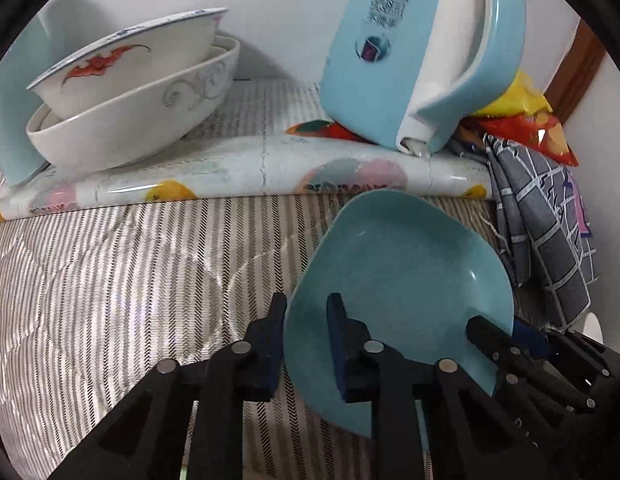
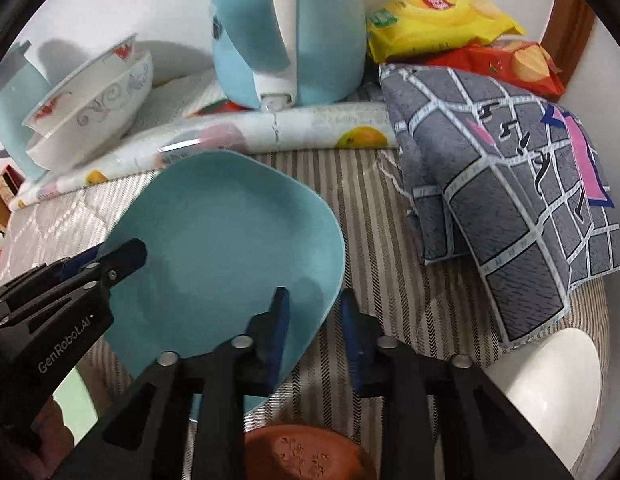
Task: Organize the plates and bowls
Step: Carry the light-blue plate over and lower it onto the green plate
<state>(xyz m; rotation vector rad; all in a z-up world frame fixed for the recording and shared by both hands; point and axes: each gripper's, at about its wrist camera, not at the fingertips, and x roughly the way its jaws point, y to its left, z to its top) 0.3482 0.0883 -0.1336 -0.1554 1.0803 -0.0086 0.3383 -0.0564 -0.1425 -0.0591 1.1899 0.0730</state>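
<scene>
A light blue rounded-square plate is held tilted above the striped cloth. My left gripper straddles its left rim, one finger inside and one outside, jaws close around the rim. My right gripper straddles the plate's right rim the same way; it also shows in the left wrist view. The left gripper shows in the right wrist view. Two white patterned bowls are nested at the far left, leaning on another blue plate.
A blue and white kettle stands at the back on a rolled fruit-print mat. A grey checked cloth, snack bags, a white dish and a brown dish lie to the right and near.
</scene>
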